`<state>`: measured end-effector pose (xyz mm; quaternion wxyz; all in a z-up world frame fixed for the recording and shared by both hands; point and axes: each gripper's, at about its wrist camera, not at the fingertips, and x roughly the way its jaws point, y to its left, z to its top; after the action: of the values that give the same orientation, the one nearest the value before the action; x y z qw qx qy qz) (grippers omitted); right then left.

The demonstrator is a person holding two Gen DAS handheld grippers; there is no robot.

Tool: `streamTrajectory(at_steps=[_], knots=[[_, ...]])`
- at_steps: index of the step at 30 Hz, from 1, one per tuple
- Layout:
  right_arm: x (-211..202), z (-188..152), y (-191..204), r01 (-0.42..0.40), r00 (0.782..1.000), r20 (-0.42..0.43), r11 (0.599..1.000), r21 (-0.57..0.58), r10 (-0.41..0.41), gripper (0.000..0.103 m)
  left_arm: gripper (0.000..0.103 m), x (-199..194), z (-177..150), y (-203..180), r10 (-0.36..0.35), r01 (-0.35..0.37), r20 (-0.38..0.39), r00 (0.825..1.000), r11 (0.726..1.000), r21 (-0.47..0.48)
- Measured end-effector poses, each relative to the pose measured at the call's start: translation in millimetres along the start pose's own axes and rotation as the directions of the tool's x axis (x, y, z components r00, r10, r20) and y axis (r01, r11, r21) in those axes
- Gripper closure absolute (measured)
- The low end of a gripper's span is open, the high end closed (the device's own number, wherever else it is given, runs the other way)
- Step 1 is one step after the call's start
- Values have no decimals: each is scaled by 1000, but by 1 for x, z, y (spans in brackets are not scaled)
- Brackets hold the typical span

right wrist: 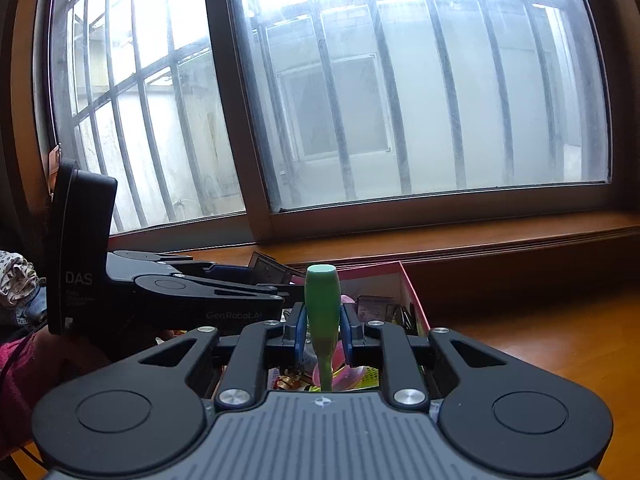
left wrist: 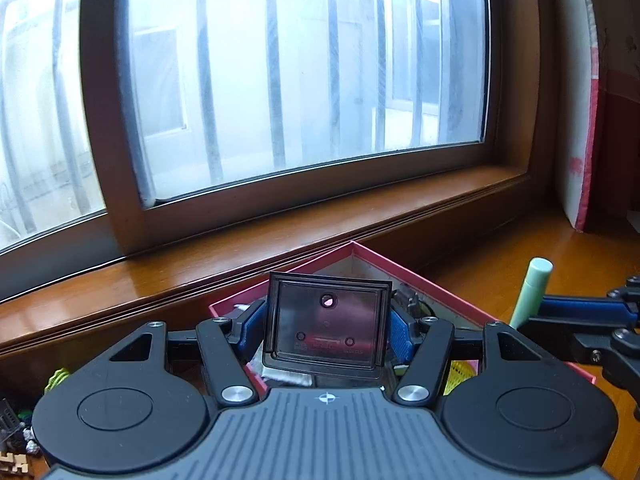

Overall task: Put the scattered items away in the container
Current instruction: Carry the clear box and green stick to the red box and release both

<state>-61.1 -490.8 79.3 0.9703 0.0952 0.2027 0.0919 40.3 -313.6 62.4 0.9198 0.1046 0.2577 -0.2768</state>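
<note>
My left gripper (left wrist: 326, 330) is shut on a dark smoky plastic case (left wrist: 326, 326), held upright over the pink box (left wrist: 420, 276). My right gripper (right wrist: 322, 326) is shut on a mint-green handled tool (right wrist: 322, 300), its handle pointing up, over the same pink box (right wrist: 412, 296). The right gripper (left wrist: 580, 316) and the green tool (left wrist: 534, 292) also show at the right of the left wrist view. The left gripper (right wrist: 180, 288) with the case (right wrist: 268, 270) shows at the left of the right wrist view.
The box holds several small items, among them yellow mesh (left wrist: 460, 374), a pink piece (right wrist: 344, 372) and metal parts (right wrist: 376, 308). Loose items (left wrist: 16, 432) lie on the wooden desk at lower left. A wooden window sill (left wrist: 280, 236) runs behind the box.
</note>
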Motion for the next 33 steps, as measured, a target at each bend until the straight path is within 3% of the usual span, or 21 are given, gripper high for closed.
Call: streamTrajectory(at_steps=[9, 11, 14, 16, 18, 26, 30, 33], knots=[[13, -2, -15, 41, 999, -2, 999, 14, -41, 84, 41, 29, 13, -5, 10, -9, -10, 1000, 1000, 26], [17, -2, -15, 46, 999, -7, 999, 12, -46, 83, 37, 32, 13, -4, 24, -24, -10, 1000, 999, 24], [24, -2, -11, 62, 998, -7, 998, -4, -62, 78, 29, 34, 11, 0, 34, -34, -15, 999, 999, 8], [27, -1, -7, 72, 997, 1, 997, -26, -72, 63, 27, 32, 9, 2, 39, -39, -17, 999, 999, -3], [28, -1, -3, 80, 997, 10, 996, -47, -80, 57, 22, 28, 6, 5, 47, -47, -17, 999, 999, -12], [29, -3, 11, 70, 997, -2, 994, -85, -71, 44, 11, -4, -18, 26, 118, -120, -34, 992, 989, -89], [23, -8, 25, 46, 999, -6, 993, -111, -46, 31, 8, -29, -38, 44, 166, -175, -71, 984, 973, -150], [21, -12, 38, 24, 999, -22, 990, -140, -28, 30, 8, -47, -52, 59, 199, -214, -97, 975, 958, -191]])
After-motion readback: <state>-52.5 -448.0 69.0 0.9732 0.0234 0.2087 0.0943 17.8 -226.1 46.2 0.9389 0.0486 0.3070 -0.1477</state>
